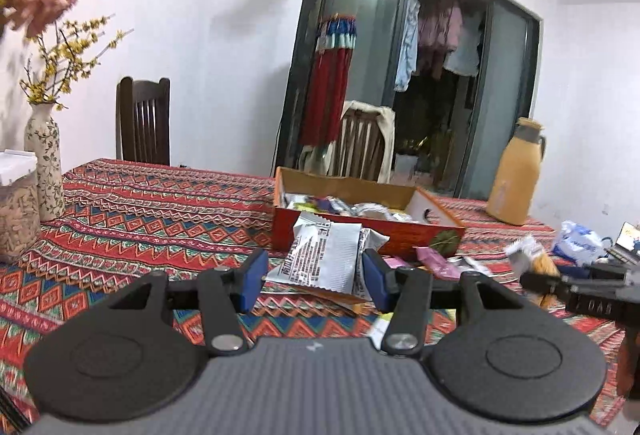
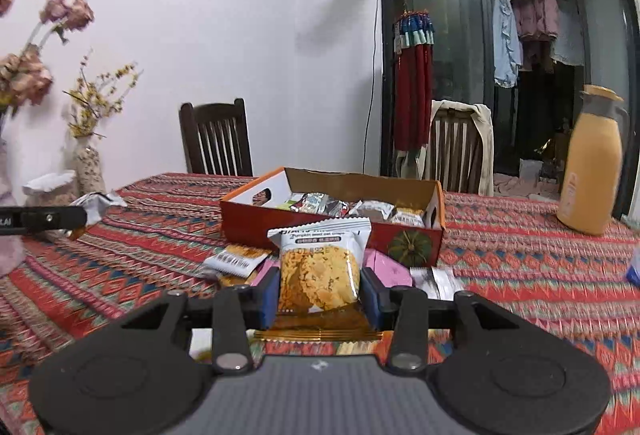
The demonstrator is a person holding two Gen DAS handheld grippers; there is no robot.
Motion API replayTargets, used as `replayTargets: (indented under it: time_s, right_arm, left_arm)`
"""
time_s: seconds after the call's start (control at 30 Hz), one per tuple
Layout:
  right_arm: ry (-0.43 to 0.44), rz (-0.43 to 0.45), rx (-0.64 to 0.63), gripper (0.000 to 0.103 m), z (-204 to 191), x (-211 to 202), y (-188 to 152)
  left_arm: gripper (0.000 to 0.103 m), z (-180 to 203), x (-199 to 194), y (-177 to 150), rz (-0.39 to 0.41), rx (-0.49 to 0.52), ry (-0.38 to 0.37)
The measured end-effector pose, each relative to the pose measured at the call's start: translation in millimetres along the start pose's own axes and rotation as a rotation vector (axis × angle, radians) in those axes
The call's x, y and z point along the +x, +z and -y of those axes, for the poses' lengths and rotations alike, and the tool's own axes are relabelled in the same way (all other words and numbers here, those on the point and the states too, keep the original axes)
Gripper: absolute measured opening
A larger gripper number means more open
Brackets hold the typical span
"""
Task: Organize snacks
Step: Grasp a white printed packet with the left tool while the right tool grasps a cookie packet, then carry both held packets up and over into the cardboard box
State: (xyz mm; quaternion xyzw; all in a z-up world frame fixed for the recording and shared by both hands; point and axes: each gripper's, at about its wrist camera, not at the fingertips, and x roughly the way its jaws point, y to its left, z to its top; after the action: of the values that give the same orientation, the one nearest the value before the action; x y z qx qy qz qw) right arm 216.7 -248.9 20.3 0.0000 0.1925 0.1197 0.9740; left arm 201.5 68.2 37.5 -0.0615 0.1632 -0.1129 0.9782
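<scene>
An open orange cardboard box [image 1: 400, 231] [image 2: 256, 215] with several wrapped snacks in it stands on the patterned tablecloth. My left gripper [image 1: 316, 275] is shut on a silver-white snack packet [image 1: 324, 255], held up in front of the box. My right gripper [image 2: 320, 291] is shut on a white packet with a yellow cookie [image 2: 320, 267], held upright before the box. In the left wrist view the right gripper [image 1: 536, 277] shows at the right with the cookie packet [image 1: 532, 255]. In the right wrist view the left gripper's tip [image 2: 76, 217] shows at the left with its silver packet [image 2: 98, 203].
Loose packets lie on the cloth by the box: pink ones [image 2: 386, 267] [image 1: 434, 261] and a white-orange one [image 2: 236, 259]. A yellow thermos [image 2: 592, 163] stands at the right, a flowered vase [image 1: 44, 159] and a jar [image 1: 16, 207] at the left. Chairs stand behind the table.
</scene>
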Motion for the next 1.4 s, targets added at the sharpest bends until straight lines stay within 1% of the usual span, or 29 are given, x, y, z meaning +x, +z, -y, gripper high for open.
replayTargets:
  time_s: [0.13, 0.2, 0.3, 0.53, 0.63, 0.73, 0.87, 1.03, 1.23, 1.4]
  right_arm:
    - [-0.024, 0.013, 0.02, 0.041, 1, -40, -21]
    - [-0.034, 0.021, 0.027, 0.041, 2, -58, -31]
    - [-0.048, 0.029, 0.033, 0.041, 3, -80, -42]
    - [-0.052, 0.058, 0.013, 0.041, -2, -114, -54]
    - [-0.051, 0.071, 0.006, 0.041, -6, -122, -54]
    - [-0.047, 0.085, 0.003, 0.041, -11, -129, -55]
    - [-0.054, 0.099, 0.008, 0.041, -12, -132, -56]
    - [-0.064, 0.1, 0.019, 0.041, -7, -125, -54]
    - [-0.069, 0.09, 0.016, 0.041, 0, -107, -45]
    - [-0.071, 0.084, 0.011, 0.041, 6, -85, -33]
  left_arm:
    - [0.053, 16, -32, -13, 0.031, -0.015, -0.021]
    - [0.053, 25, -47, -23, 0.055, 0.004, -0.046]
    - [0.053, 38, -62, -36, 0.048, 0.035, -0.072]
    - [0.053, 44, -91, -52, 0.062, 0.02, -0.07]
    - [0.053, 42, -101, -56, 0.067, 0.009, -0.062]
    - [0.053, 42, -108, -56, 0.082, 0.02, -0.059]
    - [0.053, 41, -108, -56, 0.085, 0.022, -0.063]
    - [0.053, 37, -100, -55, 0.08, 0.012, -0.057]
    - [0.053, 34, -80, -47, 0.077, 0.006, -0.061]
    - [0.053, 33, -54, -35, 0.072, 0.013, -0.072]
